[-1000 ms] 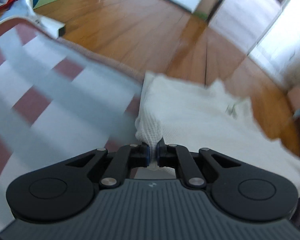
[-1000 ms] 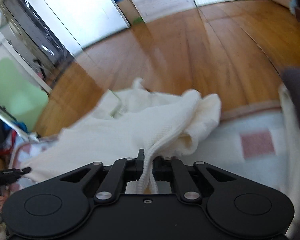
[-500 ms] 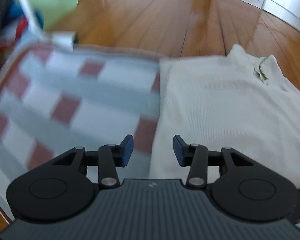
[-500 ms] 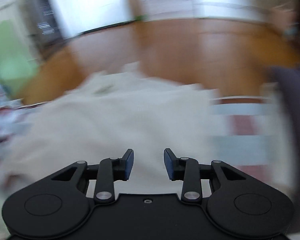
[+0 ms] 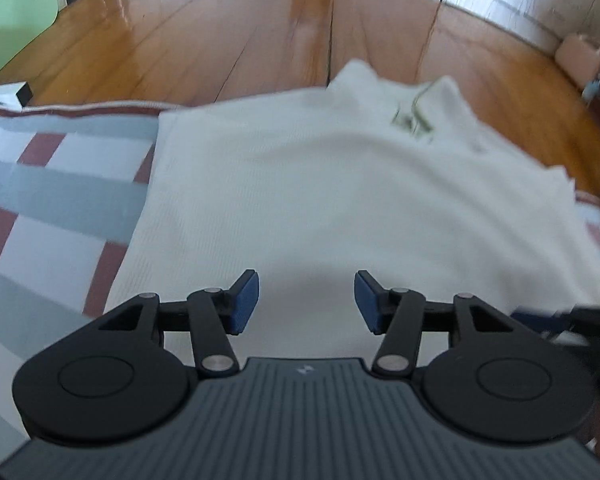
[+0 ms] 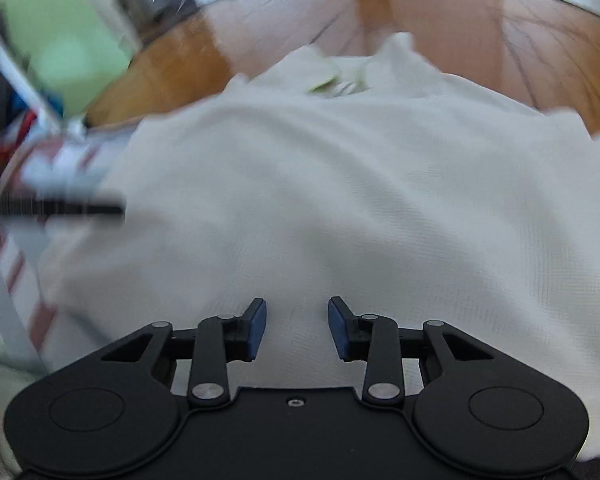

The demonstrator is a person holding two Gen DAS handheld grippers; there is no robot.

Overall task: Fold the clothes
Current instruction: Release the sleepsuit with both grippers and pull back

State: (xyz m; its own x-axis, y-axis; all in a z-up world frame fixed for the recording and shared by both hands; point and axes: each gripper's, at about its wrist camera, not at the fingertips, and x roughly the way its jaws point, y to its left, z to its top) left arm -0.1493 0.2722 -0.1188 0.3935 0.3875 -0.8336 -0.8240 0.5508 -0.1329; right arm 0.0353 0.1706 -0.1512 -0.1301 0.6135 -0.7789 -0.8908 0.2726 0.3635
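I see my left gripper (image 5: 306, 300) opening and my right gripper (image 6: 297, 326) partly open, both empty over the white shirt (image 5: 340, 200) on the checked blanket (image 5: 52, 184)

No readable text, number or brand shows in either view. The left gripper (image 5: 306, 300) carries a small pale mark at the middle of its ribbed grey body, too small to make out as a letter or logo. The white garment (image 5: 340, 208) has a label at its neckline (image 5: 414, 120), greenish in the left view and pale green in the right view (image 6: 324, 82), but motion blur leaves any print on it illegible.
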